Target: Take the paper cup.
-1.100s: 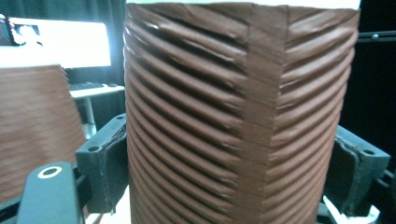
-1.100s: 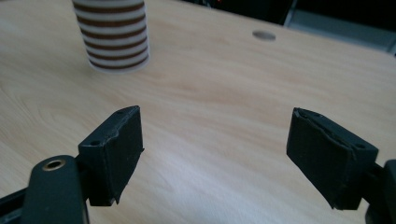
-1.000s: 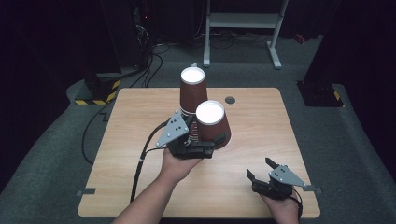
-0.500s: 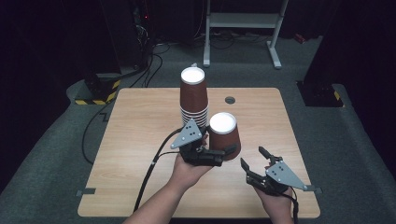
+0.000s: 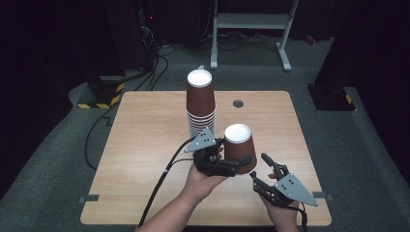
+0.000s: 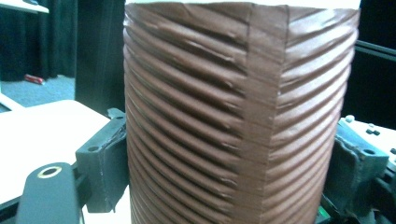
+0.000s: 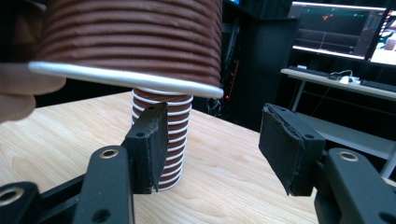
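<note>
One upside-down cup (image 5: 239,147), already off the stack (image 5: 200,104) beyond it, hangs pinched in the left claw (image 5: 227,166) above the surface (image 5: 145,145); the right claw (image 5: 263,171), just beside and below it, has been closing, nothing between, handover pending.

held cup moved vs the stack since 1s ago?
Yes. The cup in the left gripper went from beside the stack toward the table's near edge, rightward.

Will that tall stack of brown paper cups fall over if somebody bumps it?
Probably. The cup stack stands tall and narrow on the table, so a nudge near its top might tip it. Being ribbed paper, the cups look light, so a low push would more likely slide them.
</note>
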A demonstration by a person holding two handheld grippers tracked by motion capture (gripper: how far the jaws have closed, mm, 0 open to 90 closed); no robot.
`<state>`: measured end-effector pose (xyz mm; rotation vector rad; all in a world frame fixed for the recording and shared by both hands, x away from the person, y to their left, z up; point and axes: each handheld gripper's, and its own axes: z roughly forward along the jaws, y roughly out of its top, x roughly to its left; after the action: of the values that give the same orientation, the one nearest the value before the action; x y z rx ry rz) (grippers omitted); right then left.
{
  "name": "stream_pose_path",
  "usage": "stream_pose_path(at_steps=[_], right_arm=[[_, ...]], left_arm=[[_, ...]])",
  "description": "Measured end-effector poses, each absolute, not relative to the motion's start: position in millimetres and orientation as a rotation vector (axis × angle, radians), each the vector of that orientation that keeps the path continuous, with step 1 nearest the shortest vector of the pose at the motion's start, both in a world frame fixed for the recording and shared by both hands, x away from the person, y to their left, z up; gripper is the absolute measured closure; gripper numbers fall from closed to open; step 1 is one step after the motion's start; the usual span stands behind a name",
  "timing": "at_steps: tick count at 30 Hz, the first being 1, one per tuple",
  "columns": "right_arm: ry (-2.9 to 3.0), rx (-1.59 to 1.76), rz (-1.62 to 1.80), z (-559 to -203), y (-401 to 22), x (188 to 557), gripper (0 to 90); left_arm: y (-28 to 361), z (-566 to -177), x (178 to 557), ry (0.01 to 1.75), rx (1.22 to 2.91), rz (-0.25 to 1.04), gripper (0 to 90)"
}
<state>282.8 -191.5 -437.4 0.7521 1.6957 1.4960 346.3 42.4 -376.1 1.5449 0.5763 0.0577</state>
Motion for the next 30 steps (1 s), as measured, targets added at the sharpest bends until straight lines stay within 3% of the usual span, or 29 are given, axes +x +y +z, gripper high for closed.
stream_pose_path(at_steps=[10, 30], right_arm=[[1.638, 0.735, 1.525, -443, -196, 277, 54.5], [1.597, 0.732, 1.503, -450, -192, 276, 66.8]], left_arm=[[39, -390, 356, 0.634, 1.502, -0.110, 16.5], [39, -402, 359, 0.638, 1.487, -0.176, 16.5]])
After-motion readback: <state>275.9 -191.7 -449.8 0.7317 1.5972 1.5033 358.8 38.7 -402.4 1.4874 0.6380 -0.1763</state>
